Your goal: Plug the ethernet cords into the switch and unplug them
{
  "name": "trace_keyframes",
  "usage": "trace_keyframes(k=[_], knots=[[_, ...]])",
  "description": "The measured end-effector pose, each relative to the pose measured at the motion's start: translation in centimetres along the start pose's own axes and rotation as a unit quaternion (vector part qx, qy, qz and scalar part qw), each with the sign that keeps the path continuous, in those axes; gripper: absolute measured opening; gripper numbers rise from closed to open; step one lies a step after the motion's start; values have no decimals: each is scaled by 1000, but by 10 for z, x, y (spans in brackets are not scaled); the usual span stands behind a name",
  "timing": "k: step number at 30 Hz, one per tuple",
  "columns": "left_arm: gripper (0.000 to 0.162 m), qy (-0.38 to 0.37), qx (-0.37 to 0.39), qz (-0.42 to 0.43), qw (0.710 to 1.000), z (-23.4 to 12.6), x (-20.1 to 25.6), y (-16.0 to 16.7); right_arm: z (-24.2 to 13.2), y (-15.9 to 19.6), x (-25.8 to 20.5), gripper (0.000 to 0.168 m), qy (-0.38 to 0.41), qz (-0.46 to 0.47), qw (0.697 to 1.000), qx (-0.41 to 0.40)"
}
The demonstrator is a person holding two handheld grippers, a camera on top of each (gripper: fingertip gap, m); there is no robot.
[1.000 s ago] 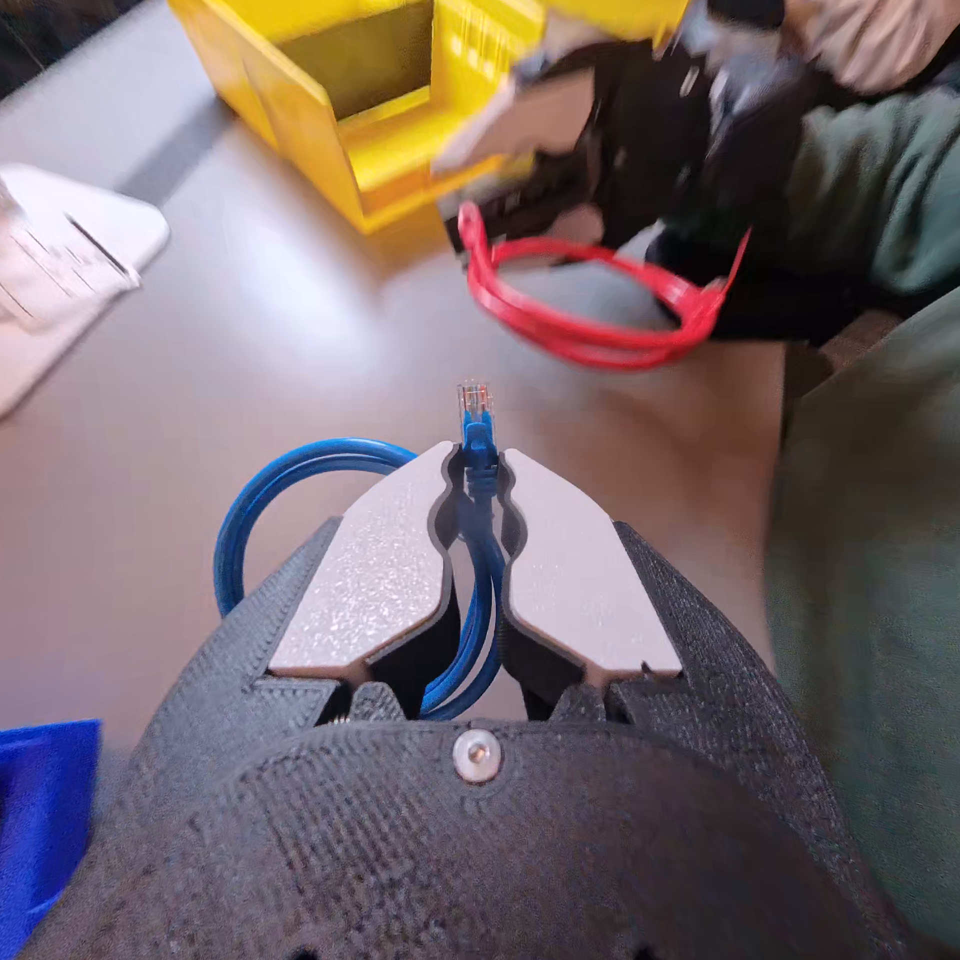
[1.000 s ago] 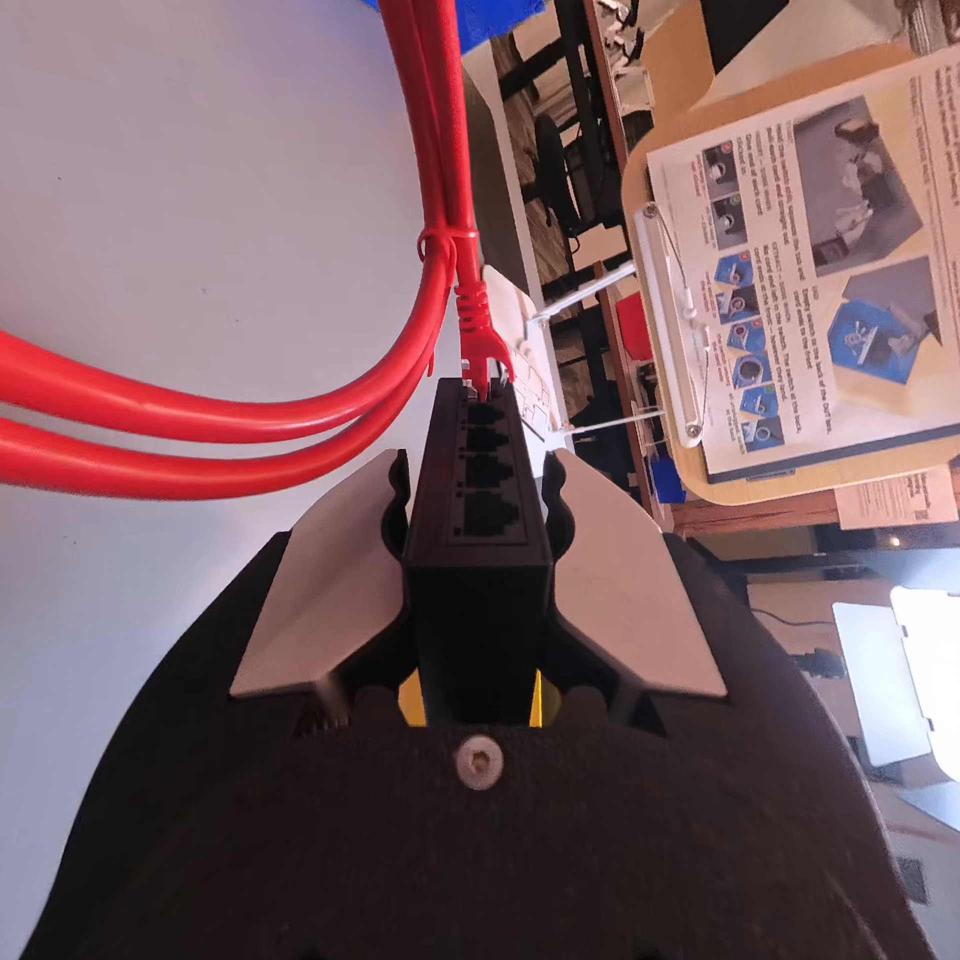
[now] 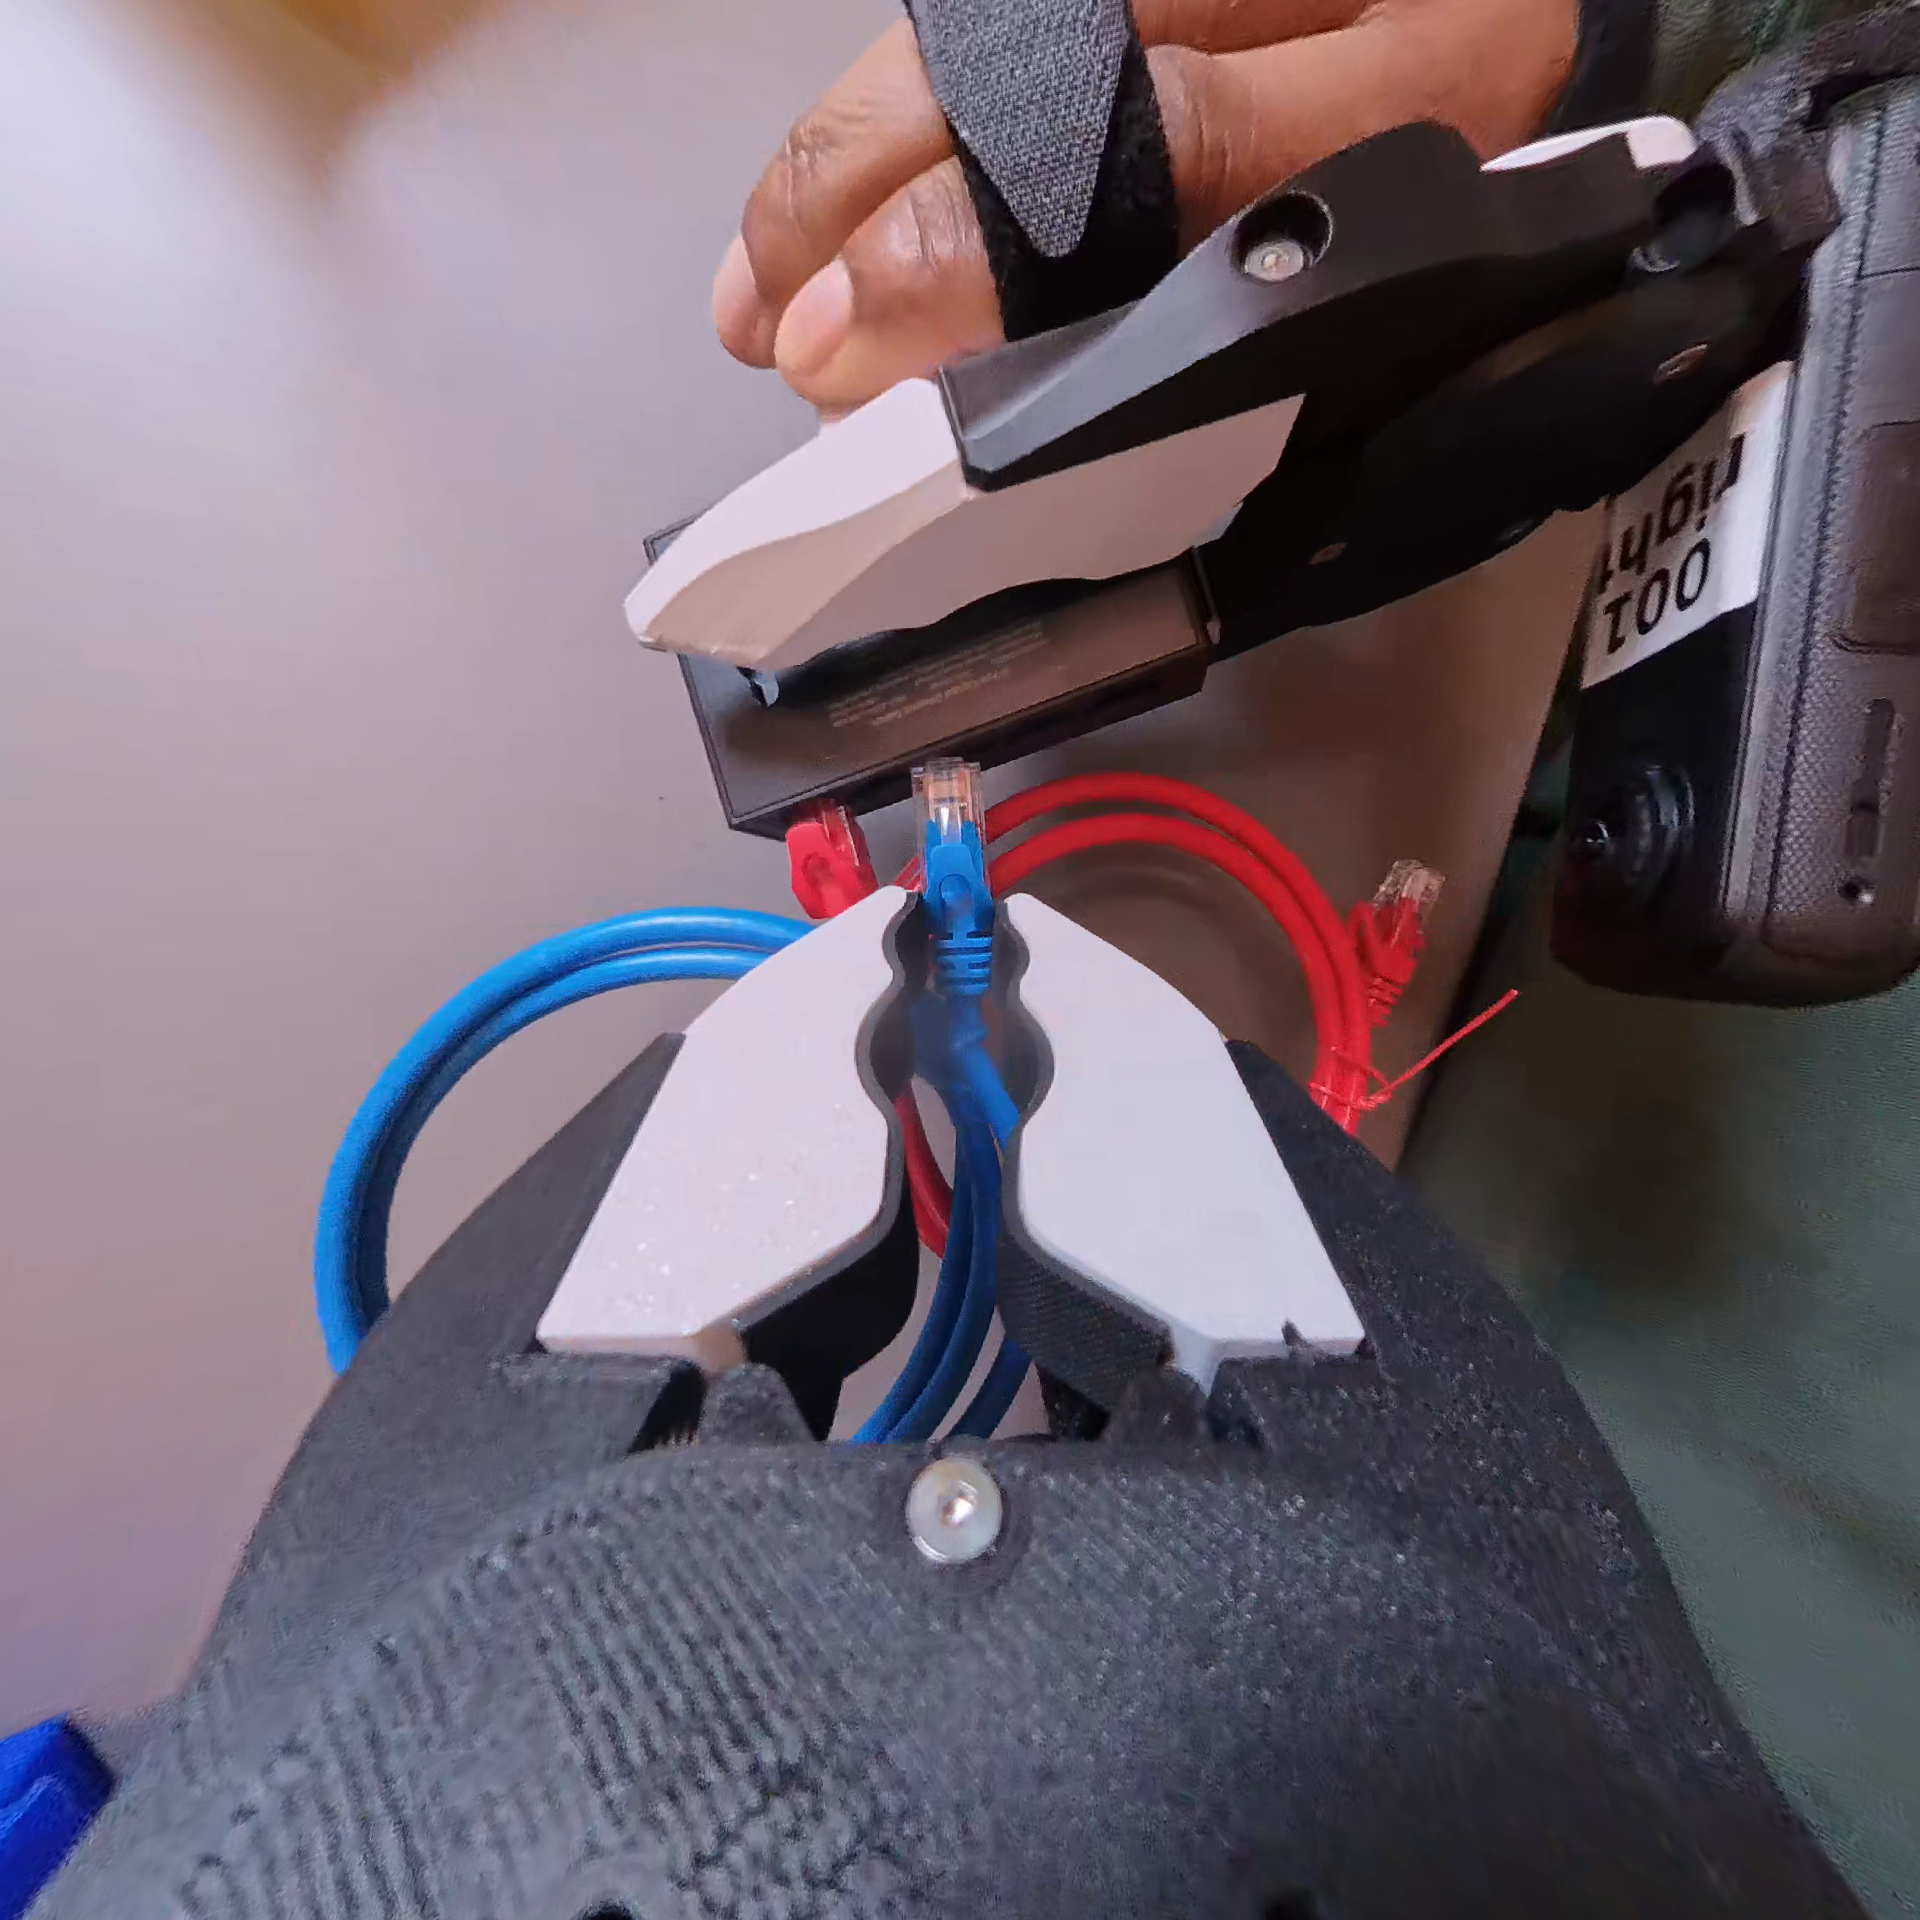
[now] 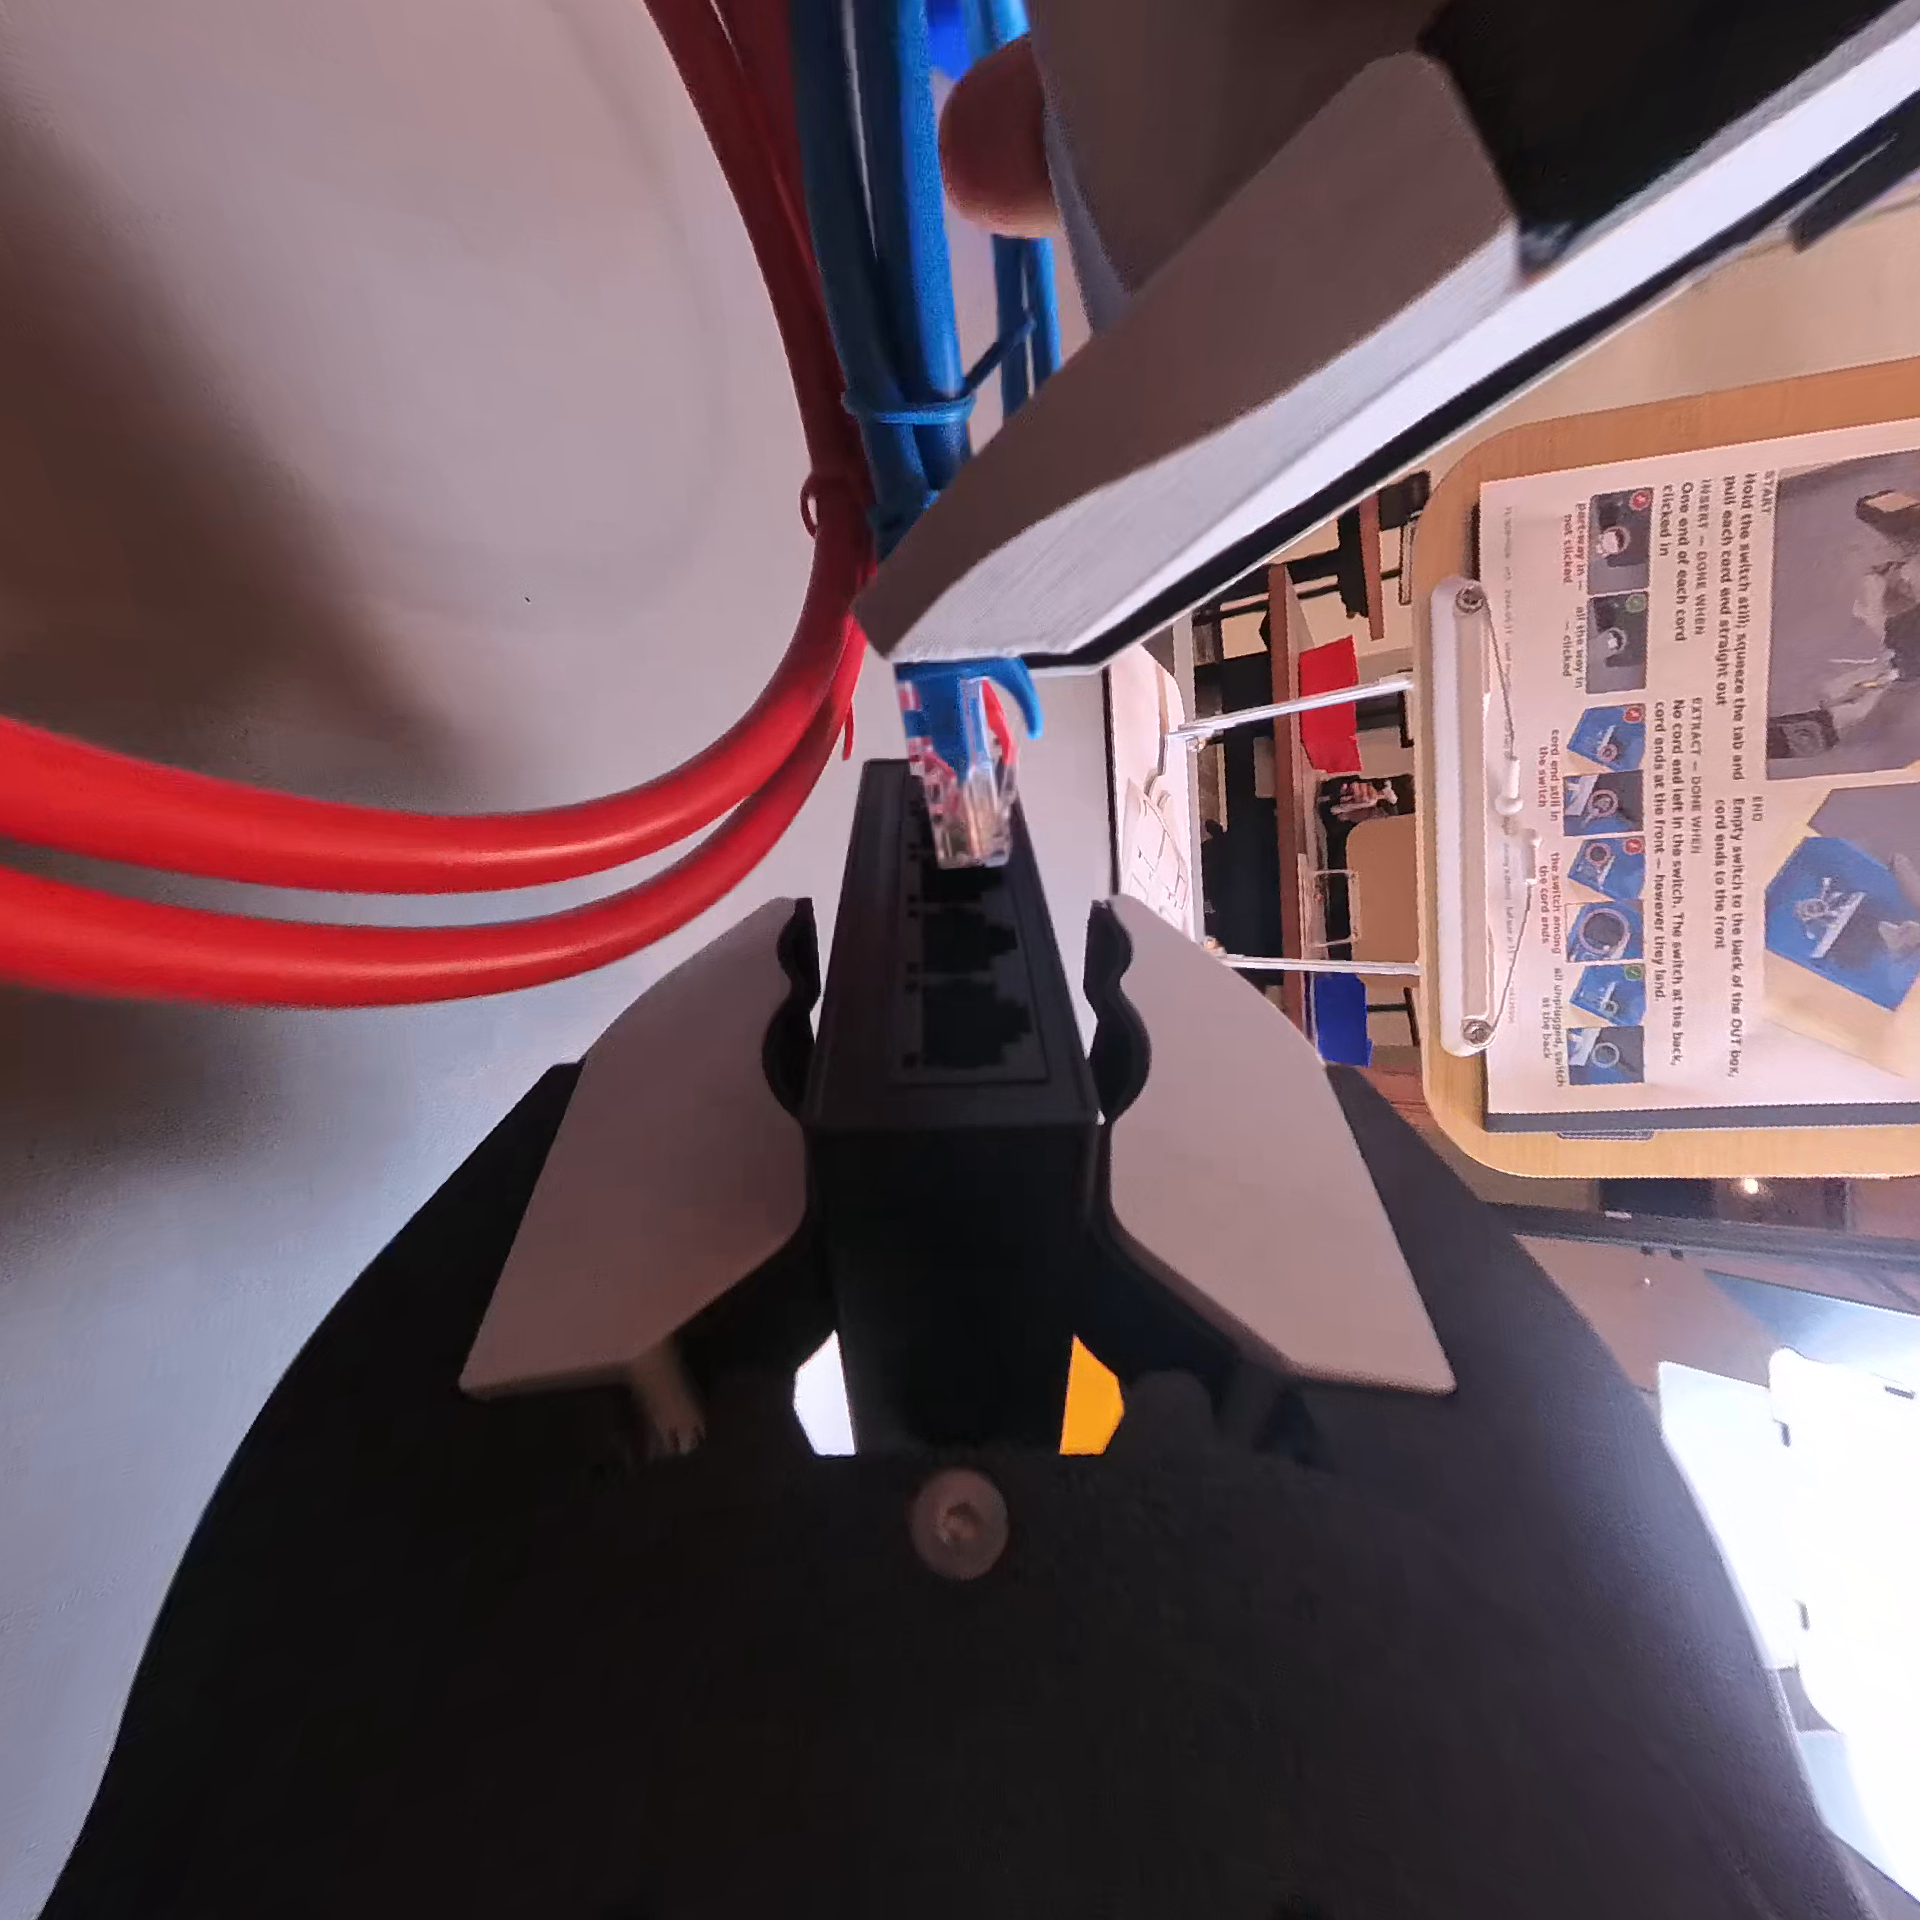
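Observation:
My left gripper [image 3: 954,906] is shut on the boot of a blue ethernet cord [image 3: 961,935]. Its clear plug [image 3: 945,795] points at the port face of the black switch [image 3: 935,717]. My right gripper [image 4: 951,925] is shut on the switch [image 4: 956,1091] and holds it in the air. In the right wrist view the blue plug [image 4: 971,800] sits at the mouth of a port beside the end one. How far in it is cannot be told. A red cord [image 4: 416,883] is plugged into the end port [image 3: 826,857]. Its other end [image 3: 1397,914] hangs free.
The grey tabletop [image 3: 260,520] lies behind. A hand [image 3: 935,208] and a green sleeve [image 3: 1714,1299] are close on the right. A blue bin corner [image 3: 42,1787] shows at lower left. An instruction sheet on a wooden board [image 4: 1662,779] stands at the right. The gap from one gripper's tips to the other's is roughly 6 cm.
My left gripper has carried the blue plug up to the switch's port face. The right gripper and switch now sit close in front, and the yellow bin has left the view.

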State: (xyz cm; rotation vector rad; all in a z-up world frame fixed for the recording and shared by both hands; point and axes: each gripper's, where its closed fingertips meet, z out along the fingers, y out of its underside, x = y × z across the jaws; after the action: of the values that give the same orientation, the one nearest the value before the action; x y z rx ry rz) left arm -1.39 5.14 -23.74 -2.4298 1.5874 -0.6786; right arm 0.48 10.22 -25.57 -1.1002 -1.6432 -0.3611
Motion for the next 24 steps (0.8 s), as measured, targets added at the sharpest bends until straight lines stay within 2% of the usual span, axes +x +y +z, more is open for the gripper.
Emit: trace_keyframes(k=[17, 24], knots=[[12, 73, -58, -79, 992, 12, -2, 11, 8, 5, -10, 51, -7, -17, 999, -35], [12, 54, -87, -78, 992, 13, -8, 15, 10, 6, -10, 51, -5, -24, 999, -38]])
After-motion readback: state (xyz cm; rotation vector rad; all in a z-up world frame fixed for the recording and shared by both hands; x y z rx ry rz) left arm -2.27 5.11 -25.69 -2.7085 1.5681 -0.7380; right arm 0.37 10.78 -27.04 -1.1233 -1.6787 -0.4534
